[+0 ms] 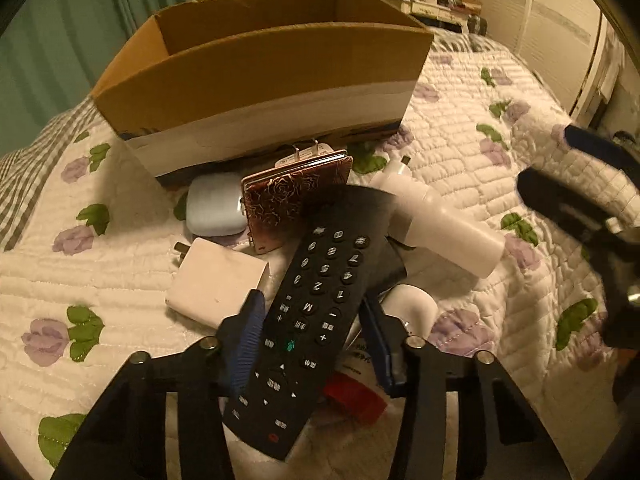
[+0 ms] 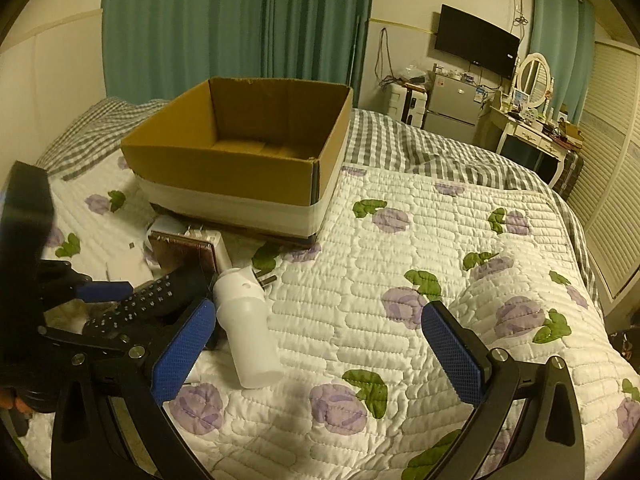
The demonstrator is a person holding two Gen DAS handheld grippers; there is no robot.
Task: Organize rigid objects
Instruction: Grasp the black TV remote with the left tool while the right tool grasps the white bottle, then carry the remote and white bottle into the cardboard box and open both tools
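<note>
My left gripper (image 1: 312,344) is shut on a black remote control (image 1: 316,304), its blue pads against both long sides. The remote rests tilted over a pile on the bed: a white charger block (image 1: 216,280), a pale blue earbud case (image 1: 214,208), a copper rose-patterned case (image 1: 288,200), a white cylinder (image 1: 444,232) and a red-and-white item (image 1: 352,392) under the remote. An open cardboard box (image 1: 260,76) stands behind the pile and looks empty in the right wrist view (image 2: 240,168). My right gripper (image 2: 320,352) is open and empty over the quilt, right of the white cylinder (image 2: 248,336).
The floral quilt (image 2: 400,280) covers the bed, with a grey checked blanket (image 2: 420,144) behind the box. Teal curtains (image 2: 224,20) hang at the back. A fridge (image 2: 452,104), a wall TV (image 2: 476,40) and a dressing table (image 2: 532,128) stand beyond the bed's far right.
</note>
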